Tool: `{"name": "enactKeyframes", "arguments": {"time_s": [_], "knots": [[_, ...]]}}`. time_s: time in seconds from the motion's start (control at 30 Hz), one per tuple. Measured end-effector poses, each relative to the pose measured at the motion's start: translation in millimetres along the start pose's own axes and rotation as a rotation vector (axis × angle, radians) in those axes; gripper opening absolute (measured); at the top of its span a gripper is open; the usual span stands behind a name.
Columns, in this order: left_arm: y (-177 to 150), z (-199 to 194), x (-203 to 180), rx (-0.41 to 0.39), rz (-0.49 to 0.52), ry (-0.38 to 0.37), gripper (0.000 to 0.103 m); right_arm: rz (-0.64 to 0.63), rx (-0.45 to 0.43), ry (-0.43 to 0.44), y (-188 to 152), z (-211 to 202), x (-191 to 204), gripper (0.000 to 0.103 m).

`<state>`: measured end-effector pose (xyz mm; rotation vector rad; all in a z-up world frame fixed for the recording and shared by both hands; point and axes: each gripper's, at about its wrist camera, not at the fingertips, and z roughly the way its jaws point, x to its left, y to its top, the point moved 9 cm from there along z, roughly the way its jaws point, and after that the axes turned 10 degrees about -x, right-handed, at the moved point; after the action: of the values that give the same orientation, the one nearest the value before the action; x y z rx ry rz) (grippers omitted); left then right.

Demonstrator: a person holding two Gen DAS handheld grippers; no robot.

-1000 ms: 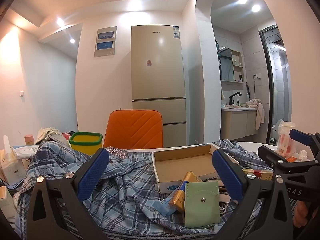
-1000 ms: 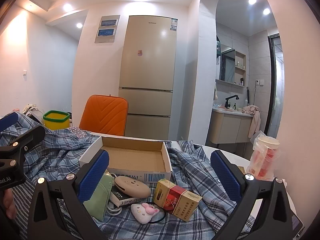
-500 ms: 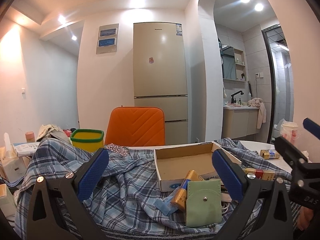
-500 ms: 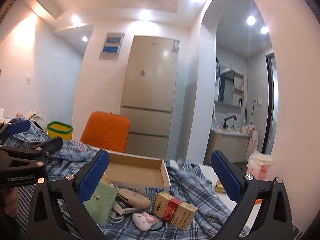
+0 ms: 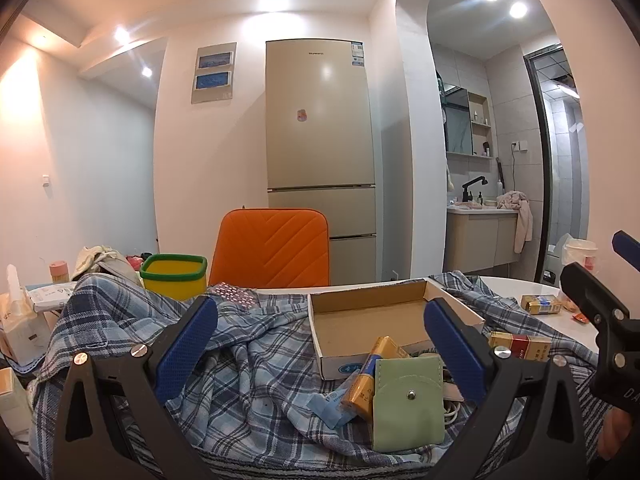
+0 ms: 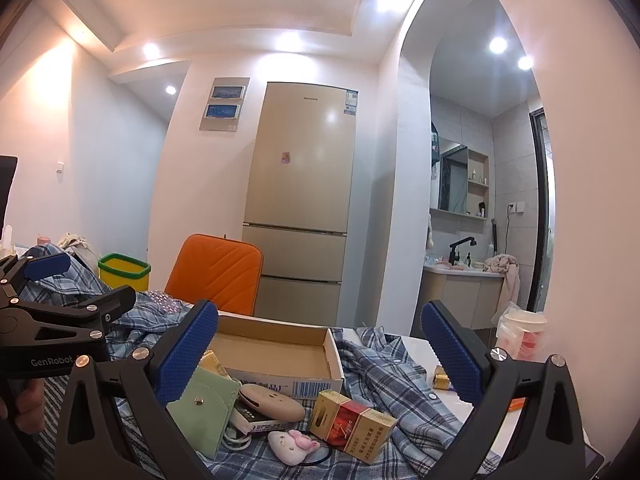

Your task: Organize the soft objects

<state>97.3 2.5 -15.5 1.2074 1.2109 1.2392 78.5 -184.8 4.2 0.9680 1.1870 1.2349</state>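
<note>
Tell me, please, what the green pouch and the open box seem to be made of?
Green pouch: probably matte faux leather or felt, with stitched edges and a metal snap. Open box: cardboard, with a dull brown inside and a white printed outside.
</note>
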Motion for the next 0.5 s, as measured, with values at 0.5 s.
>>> {"name": "enactKeyframes", "arguments": {"time_s": [0.5], "knots": [[-4.3,5.6,3.7,0.025,-0.017,0.003,0.103,0.055,0.067,-0.01,-11.6,11.9,-12.8,0.103]]}}
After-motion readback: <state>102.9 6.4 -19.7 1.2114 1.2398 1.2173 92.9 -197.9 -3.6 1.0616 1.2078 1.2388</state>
